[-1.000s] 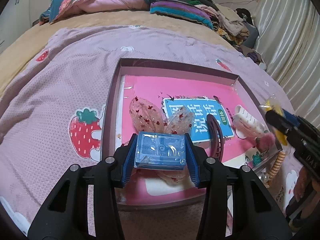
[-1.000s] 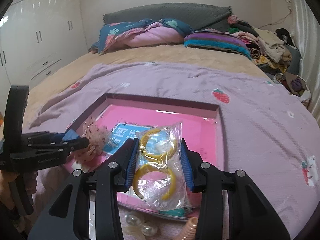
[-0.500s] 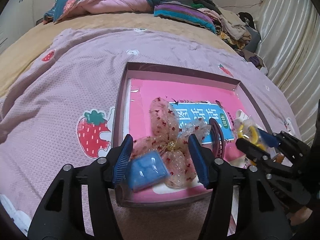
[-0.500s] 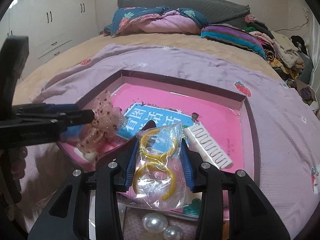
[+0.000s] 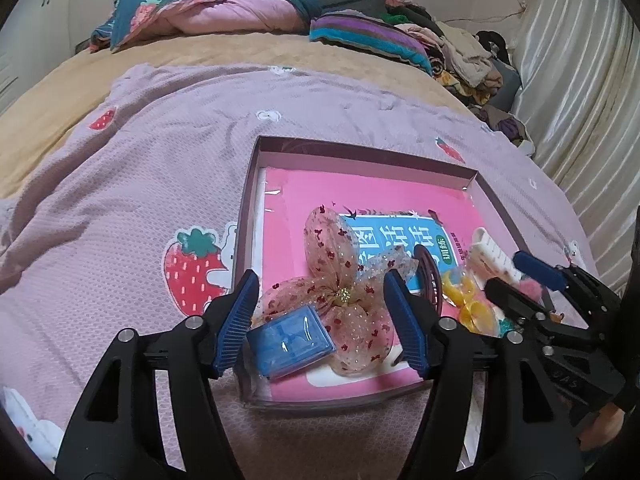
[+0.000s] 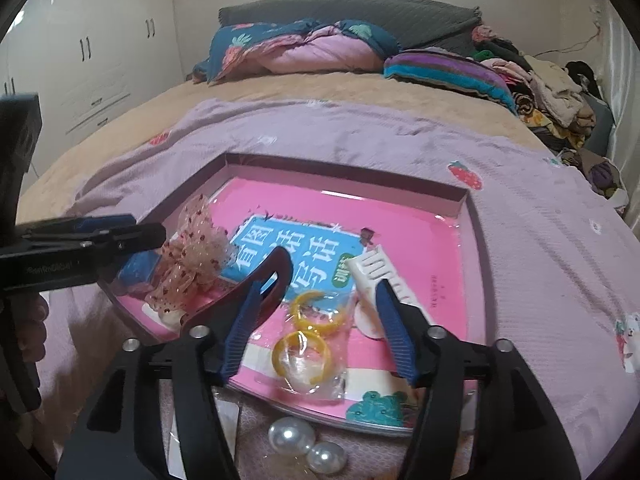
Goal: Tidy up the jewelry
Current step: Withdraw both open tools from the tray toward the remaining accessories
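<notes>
1. A shallow box (image 5: 248, 216) on the bed held a pink book (image 5: 372, 196).
2. On the book lay a bow (image 5: 340, 292), a blue case (image 5: 290, 336) and bagged yellow rings (image 6: 308, 344).
3. The left gripper (image 5: 320, 320) and right gripper (image 6: 316, 332) had just been opening; both gaped, the case and the rings lying loose between their jaws.

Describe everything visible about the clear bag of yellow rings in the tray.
The clear plastic bag of yellow rings is crinkled and glossy, holding at least two yellow rings that look like plastic. It lies flat on the pink book near the tray's front edge, between the open right gripper's fingers, untouched by either pad. A white comb lies beside it.
</notes>
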Tool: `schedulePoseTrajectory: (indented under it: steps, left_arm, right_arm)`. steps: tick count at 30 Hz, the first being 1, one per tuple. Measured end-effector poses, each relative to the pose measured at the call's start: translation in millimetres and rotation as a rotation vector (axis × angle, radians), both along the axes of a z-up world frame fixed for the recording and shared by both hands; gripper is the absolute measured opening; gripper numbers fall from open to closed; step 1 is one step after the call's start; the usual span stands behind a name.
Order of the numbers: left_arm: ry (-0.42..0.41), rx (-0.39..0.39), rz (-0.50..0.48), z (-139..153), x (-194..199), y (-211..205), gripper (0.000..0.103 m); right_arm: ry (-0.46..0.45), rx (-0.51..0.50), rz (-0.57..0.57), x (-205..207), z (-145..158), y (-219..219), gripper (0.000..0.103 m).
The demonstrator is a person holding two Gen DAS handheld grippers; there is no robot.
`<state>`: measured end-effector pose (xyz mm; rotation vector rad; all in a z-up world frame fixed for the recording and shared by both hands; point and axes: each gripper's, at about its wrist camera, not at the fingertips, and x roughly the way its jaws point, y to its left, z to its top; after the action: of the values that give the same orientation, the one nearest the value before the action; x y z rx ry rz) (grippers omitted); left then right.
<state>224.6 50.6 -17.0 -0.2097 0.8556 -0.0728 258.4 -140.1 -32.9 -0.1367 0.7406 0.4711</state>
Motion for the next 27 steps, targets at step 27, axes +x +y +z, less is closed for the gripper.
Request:
schedulePoseTrajectory:
  steps: [27]
  left_arm:
    - [-0.173, -0.007, 0.0, 71, -50, -9, 0.092]
  right_arm:
    - [-0.174, 0.094, -0.181, -49, 77, -76, 0.088]
